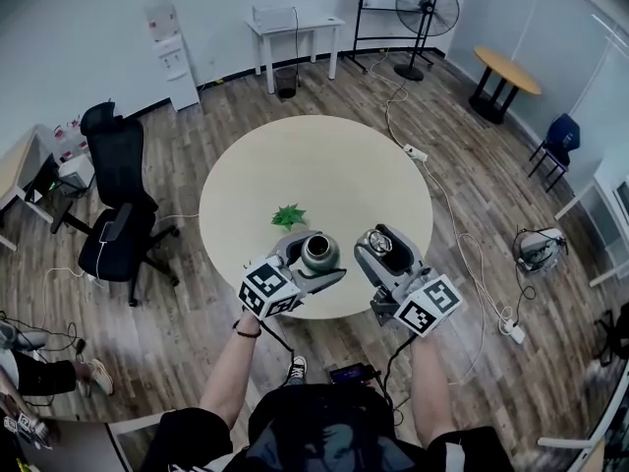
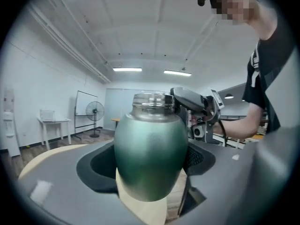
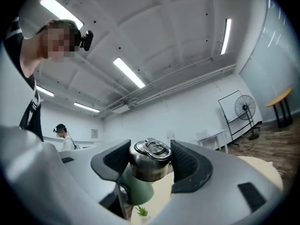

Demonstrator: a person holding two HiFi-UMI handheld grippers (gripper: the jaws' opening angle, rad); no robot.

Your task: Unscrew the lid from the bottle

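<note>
The dark green metal bottle [image 1: 319, 251] is held just above the round table's near edge, with my left gripper [image 1: 310, 262] shut on its body. In the left gripper view the bottle [image 2: 150, 149] fills the gap between the jaws, and its threaded neck is bare. The silver lid [image 1: 379, 241], with a wire ring on top, sits apart to the right, and my right gripper [image 1: 384, 245] is shut on it. The right gripper view shows the lid [image 3: 150, 161] pinched between both pads, with the bottle [image 3: 136, 191] below and behind it.
A small green plant [image 1: 288, 216] stands on the beige round table [image 1: 314, 165] just beyond the bottle. A black office chair [image 1: 118, 205] is at the left. A cable and power strip [image 1: 416, 152] lie on the floor at the right. A fan [image 1: 426, 13] stands far back.
</note>
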